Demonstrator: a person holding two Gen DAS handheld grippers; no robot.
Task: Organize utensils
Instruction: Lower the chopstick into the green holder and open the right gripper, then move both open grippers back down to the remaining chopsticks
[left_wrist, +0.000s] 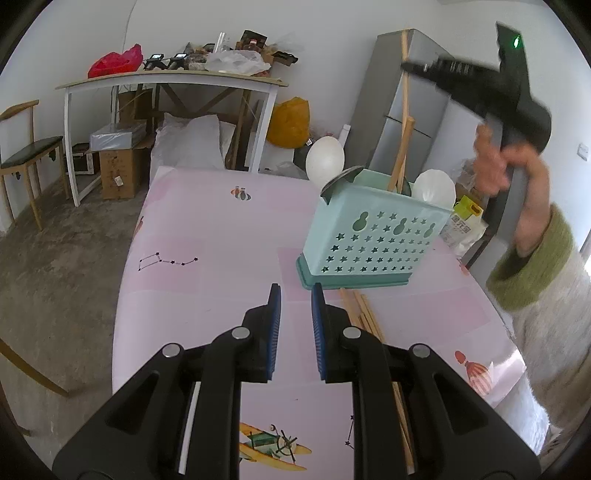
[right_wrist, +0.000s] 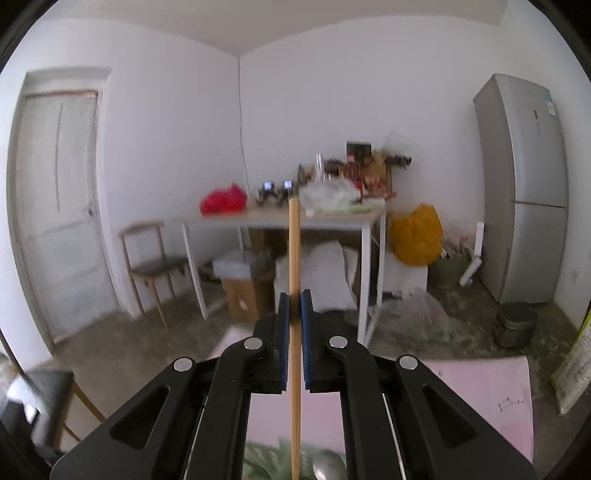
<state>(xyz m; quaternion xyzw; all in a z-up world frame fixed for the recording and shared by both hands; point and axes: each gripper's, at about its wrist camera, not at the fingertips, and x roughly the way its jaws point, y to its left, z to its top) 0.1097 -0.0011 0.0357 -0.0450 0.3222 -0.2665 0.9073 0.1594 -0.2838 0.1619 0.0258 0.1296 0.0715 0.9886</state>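
A light blue utensil basket (left_wrist: 373, 236) with star holes stands on the pink table (left_wrist: 221, 251). It holds white ladles (left_wrist: 434, 188), a dark spoon and wooden chopsticks. My left gripper (left_wrist: 295, 295) is open and empty, low over the table just in front of the basket. Several wooden chopsticks (left_wrist: 364, 317) lie on the table by its right finger. My right gripper (right_wrist: 294, 299) is shut on one upright wooden chopstick (right_wrist: 294, 251), held above the basket. It also shows in the left wrist view (left_wrist: 404, 96), with the right gripper's body (left_wrist: 491, 85) raised above the basket.
The basket top and a metal spoon (right_wrist: 327, 467) lie just below the right gripper. A white side table (left_wrist: 170, 79) with clutter, a wooden chair (left_wrist: 26, 155), boxes and a grey fridge (right_wrist: 524, 184) stand beyond the pink table.
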